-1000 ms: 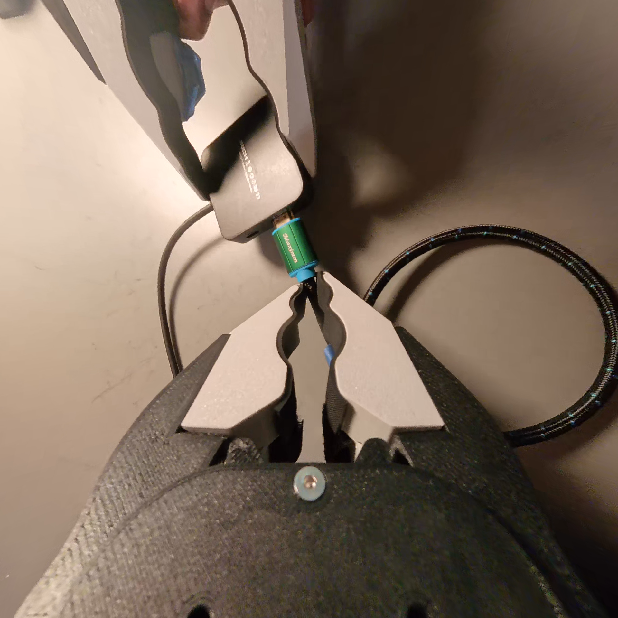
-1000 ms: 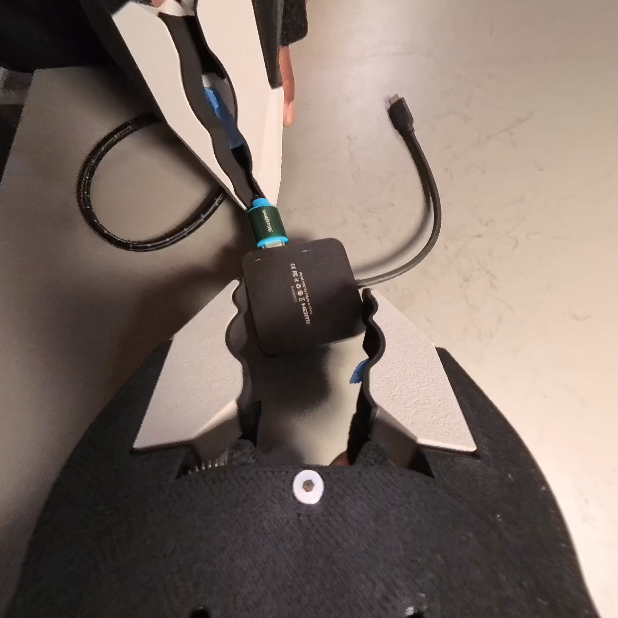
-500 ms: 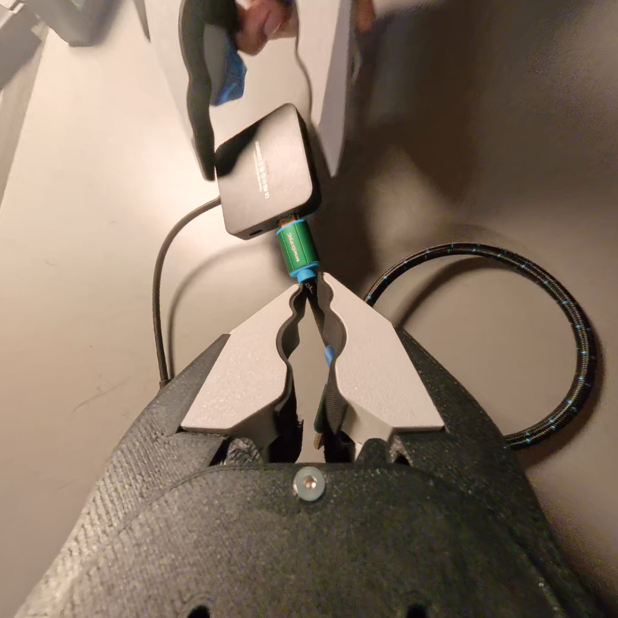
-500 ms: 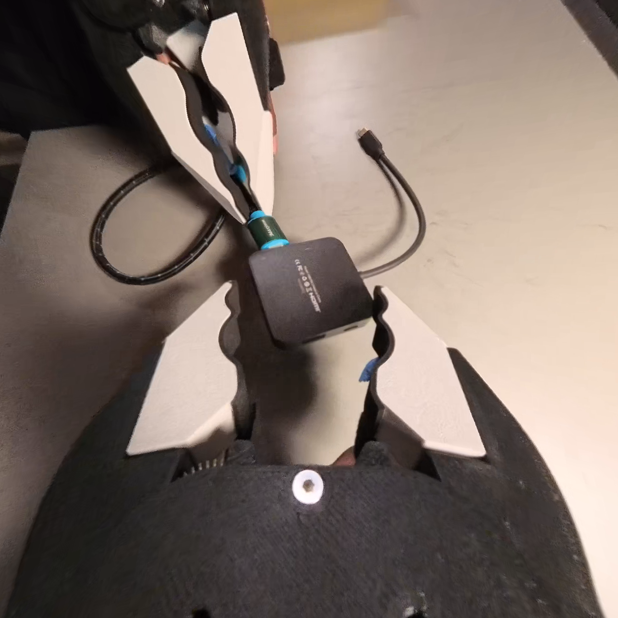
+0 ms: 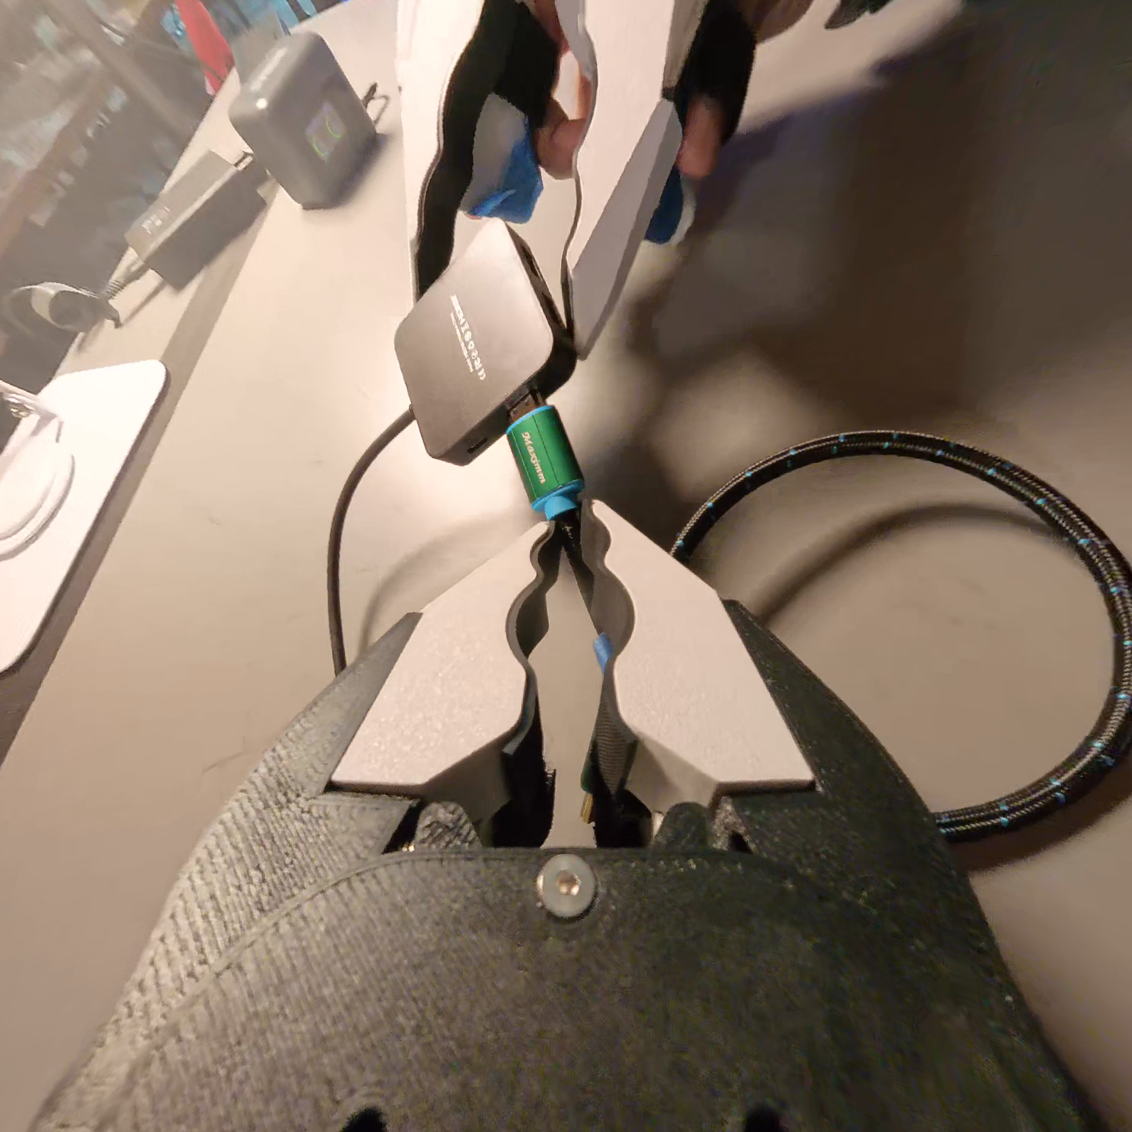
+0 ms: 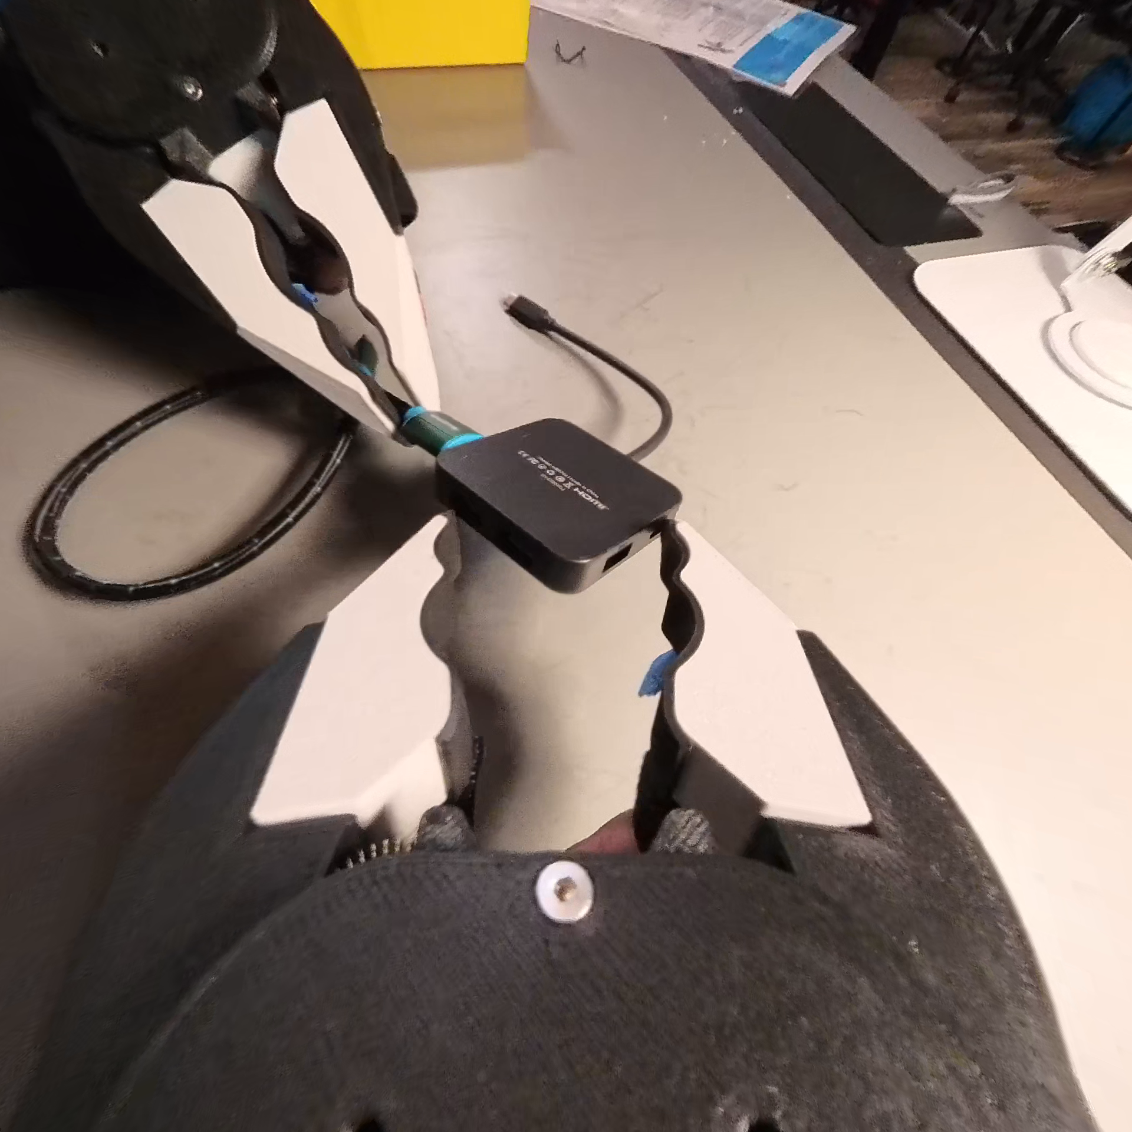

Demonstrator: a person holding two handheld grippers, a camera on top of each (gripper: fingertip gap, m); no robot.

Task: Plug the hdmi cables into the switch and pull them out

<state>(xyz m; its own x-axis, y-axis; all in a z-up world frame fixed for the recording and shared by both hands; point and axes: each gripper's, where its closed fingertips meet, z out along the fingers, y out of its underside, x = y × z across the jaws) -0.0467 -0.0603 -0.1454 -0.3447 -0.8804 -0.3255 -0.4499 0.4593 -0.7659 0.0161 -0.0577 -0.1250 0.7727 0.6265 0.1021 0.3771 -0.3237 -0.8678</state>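
The black switch hangs above the table, tilted, and also shows in the right wrist view. The green HDMI plug sits in its port with some metal showing. My left gripper is shut on the braided HDMI cable just behind the plug. The cable's other plug lies between the fingers near the palm. My right gripper pinches the switch's near end with its fingertips. The switch's thin black cable lies loose on the table.
A dark power box, a black adapter brick and a white pad sit along the table's edge. A black mat and a yellow object lie farther off. A gloved hand holds the right gripper. About 35 centimeters separates my right fingertips from the black adapter brick.
The right gripper slid back from deep around the switch, loosened, and now pinches its end at the fingertips. Both grippers and the switch rose and tilted. The left grip is unchanged.
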